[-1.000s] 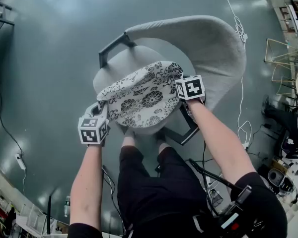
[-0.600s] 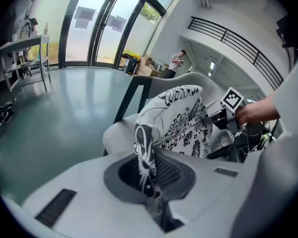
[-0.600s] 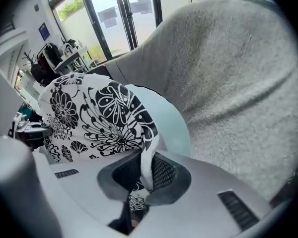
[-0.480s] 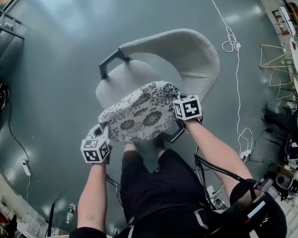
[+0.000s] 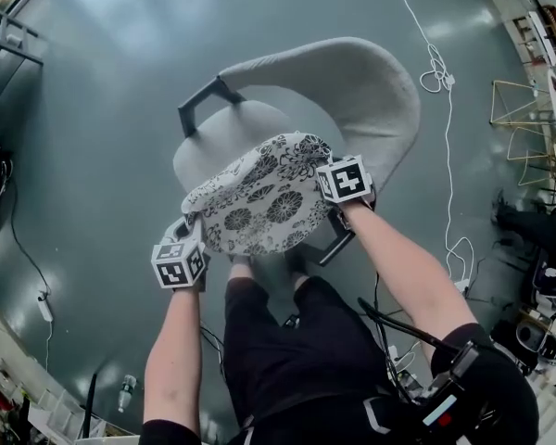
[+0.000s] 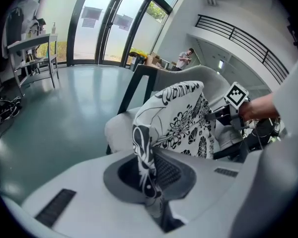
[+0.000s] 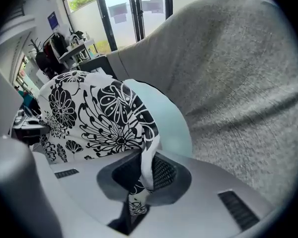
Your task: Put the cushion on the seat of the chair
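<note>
A white cushion (image 5: 259,197) with black flower print hangs over the front of the grey chair's seat (image 5: 208,135), held at two corners. My left gripper (image 5: 190,235) is shut on its near-left corner; the fabric (image 6: 145,162) is pinched between the jaws in the left gripper view. My right gripper (image 5: 338,202) is shut on the right corner, and the cloth (image 7: 141,177) runs down between the jaws in the right gripper view. The curved grey backrest (image 5: 352,82) rises behind the cushion (image 7: 97,118). The cushion's underside is hidden.
A dark armrest (image 5: 204,100) stands at the chair's far left, another (image 5: 338,239) near my right gripper. The person's legs (image 5: 287,341) are just in front of the chair. A white cable (image 5: 435,63) trails over the green floor at right; clutter lines the room's edges.
Both grippers have lifted the cushion a little and carried it slightly further over the seat. The grip on both corners is unchanged.
</note>
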Available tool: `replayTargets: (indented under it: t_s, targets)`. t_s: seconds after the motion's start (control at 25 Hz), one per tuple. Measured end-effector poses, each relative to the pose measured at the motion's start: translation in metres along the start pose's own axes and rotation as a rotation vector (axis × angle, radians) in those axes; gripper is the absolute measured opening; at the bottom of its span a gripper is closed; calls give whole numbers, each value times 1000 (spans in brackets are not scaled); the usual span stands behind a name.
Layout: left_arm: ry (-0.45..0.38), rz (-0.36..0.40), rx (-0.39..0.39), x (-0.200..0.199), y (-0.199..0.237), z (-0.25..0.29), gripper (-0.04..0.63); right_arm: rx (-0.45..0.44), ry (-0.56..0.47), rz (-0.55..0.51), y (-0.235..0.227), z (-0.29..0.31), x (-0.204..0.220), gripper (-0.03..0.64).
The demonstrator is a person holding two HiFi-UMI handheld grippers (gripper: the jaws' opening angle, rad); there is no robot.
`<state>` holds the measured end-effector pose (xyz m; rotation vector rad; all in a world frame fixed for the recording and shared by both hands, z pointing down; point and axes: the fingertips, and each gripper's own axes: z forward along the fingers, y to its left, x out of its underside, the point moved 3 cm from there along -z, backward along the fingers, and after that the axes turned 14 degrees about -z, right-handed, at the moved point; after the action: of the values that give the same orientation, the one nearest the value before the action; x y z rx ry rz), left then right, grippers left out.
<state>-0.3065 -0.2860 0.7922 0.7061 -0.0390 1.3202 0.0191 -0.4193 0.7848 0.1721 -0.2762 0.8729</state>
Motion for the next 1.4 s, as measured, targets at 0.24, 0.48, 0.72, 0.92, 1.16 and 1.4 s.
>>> replayTargets:
  t_s: [0.24, 0.48, 0.72, 0.92, 1.16, 1.4]
  targets:
    - [29, 108, -36, -8, 16, 25, 20, 15, 1, 23, -2, 40, -7, 33]
    - [56, 119, -78, -19, 35, 54, 22, 34, 21, 8, -8, 82, -26, 34]
    - [45, 161, -84, -30, 39, 68, 32, 52, 19, 1, -15, 103, -31, 35]
    - [34, 174, -98, -29, 42, 71, 38, 59, 12, -12, -15, 110, -33, 35]
    - [18, 186, -137, -24, 47, 76, 65, 56, -21, -26, -16, 120, -36, 40]
    - [14, 185, -212, -21, 66, 81, 171, 63, -38, -47, -20, 130, -31, 81]
